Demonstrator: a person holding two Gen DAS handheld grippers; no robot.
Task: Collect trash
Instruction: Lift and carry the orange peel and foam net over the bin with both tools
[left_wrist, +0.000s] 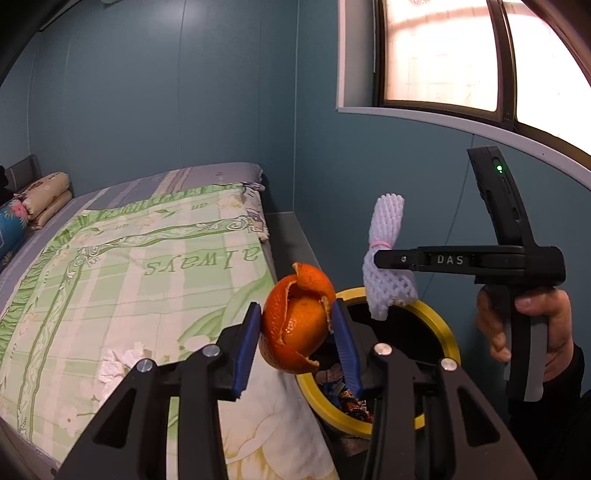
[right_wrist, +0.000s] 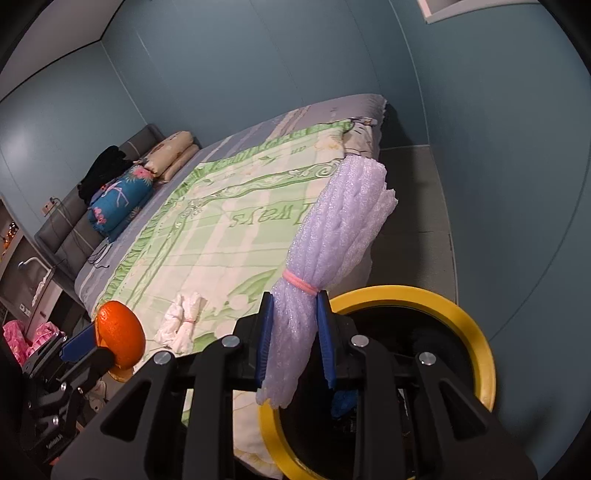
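Two grippers, each clamped on trash beside the yellow-rimmed round bin (right_wrist: 476, 332).
Left gripper (left_wrist: 295, 328) pinches curled orange peel (left_wrist: 295, 325); right gripper (right_wrist: 295, 339) pinches a banded white foam-net bundle (right_wrist: 332, 236) above the rim.

My peel (left_wrist: 295, 325) orange | my foam net (right_wrist: 328, 258) lilac, pink band | bin rim (right_wrist: 476, 354) yellow | quilt (left_wrist: 129, 273) green-cream check | wall (left_wrist: 184, 92) teal

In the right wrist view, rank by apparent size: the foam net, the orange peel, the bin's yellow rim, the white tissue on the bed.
1. Yellow rim
2. Foam net, though it is nearest the camera, so it looks enlarged
3. Orange peel and tissue: look alike, so unranked
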